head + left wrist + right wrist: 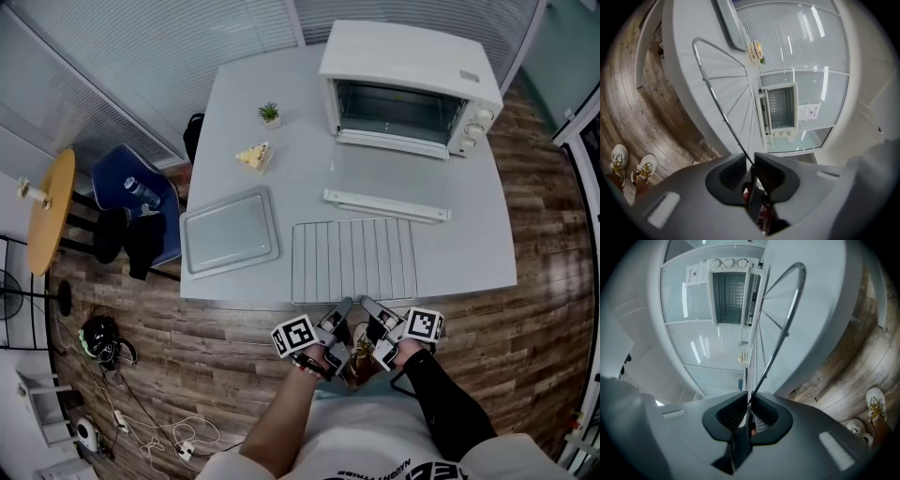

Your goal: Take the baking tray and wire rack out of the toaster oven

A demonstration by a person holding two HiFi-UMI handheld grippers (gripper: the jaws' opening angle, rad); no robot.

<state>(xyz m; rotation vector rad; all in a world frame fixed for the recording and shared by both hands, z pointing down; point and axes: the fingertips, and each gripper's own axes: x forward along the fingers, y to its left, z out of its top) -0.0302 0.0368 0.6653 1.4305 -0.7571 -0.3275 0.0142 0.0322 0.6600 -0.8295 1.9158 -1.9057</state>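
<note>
Left gripper (342,307) + right gripper (367,305): both pinched tight on near rim of wire rack (354,259), lying flat at table's (469,234) near edge. Baking tray (230,230) just left of rack, toward near-left corner. Toaster oven (408,84) at far edge, door (386,204) dropped open.

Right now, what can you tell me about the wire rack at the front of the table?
The wire rack is a rectangular grid of thin silvery metal: a frame with rounded corners, filled with parallel bars. It lies about flat on the white table, outside the toaster oven, with its near side at the table's front edge. There the left gripper and the right gripper are both shut on its frame wire, side by side. The baking tray lies beside it, not touching.
</note>
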